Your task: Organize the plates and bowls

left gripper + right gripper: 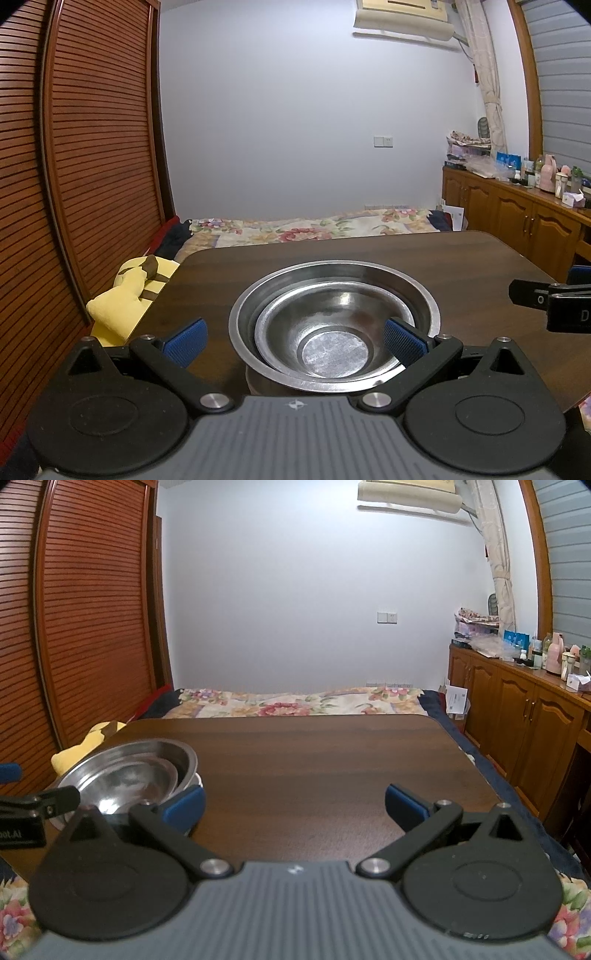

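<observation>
On the left of the dark wooden table (424,258), beyond its edge, a yellow plush toy (122,295) is seen lying against the bed. Next rightward, the left gripper (293,338) is held with its jaws spread wide, empty; one blue pad (186,341) stands outside the dishes and the other (402,343) reaches over the rim into them, no contact being discernible. Between the pads a small steel bowl (332,332) is nested, slightly tilted, inside a larger steel bowl (421,295); something paler is glimpsed beneath the stack but cannot be identified. Farther right, the right gripper (295,805) is held over bare tabletop, jaws likewise spread and empty.

Step judged: nesting appears done, with the release of the inner bowl complete or nearly so. No further plates or bowls are visible on the table. Next move, as judged: the left gripper would need to be lifted clear without catching the rim; settling the tilted bowl flat may be required.
</observation>
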Tool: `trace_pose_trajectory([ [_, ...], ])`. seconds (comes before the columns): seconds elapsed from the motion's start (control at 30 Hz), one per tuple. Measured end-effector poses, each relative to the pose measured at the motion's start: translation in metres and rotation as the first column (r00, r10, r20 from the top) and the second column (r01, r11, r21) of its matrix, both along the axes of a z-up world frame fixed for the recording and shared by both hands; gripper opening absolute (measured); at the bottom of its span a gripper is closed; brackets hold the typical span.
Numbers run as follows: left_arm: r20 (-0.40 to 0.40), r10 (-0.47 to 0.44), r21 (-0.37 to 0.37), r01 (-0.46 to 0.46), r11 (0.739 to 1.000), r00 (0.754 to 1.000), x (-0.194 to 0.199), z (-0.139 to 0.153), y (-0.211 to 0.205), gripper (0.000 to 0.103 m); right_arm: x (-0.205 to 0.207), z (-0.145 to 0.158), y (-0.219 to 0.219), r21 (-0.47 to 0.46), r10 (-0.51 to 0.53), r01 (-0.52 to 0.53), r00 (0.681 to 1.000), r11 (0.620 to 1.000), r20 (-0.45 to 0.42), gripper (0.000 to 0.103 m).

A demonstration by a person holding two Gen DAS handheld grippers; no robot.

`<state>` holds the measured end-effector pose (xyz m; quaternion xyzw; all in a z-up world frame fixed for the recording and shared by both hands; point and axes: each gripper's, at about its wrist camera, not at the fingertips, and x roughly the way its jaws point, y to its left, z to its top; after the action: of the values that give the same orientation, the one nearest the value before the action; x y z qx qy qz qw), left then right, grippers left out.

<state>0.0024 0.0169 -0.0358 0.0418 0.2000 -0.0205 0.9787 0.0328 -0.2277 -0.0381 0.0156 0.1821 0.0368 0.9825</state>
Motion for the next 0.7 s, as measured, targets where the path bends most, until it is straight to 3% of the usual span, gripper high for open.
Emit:
trace_pose_trajectory([
  [0.7,0.007,0.004,0.001,-0.004,1.000,1.000,0.0000,0.0040,0.0012,0.103,-0.0018,0.0010,-0.0025,0.004,-0.001,0.001,1.000,1.000,0.012,0.103],
])
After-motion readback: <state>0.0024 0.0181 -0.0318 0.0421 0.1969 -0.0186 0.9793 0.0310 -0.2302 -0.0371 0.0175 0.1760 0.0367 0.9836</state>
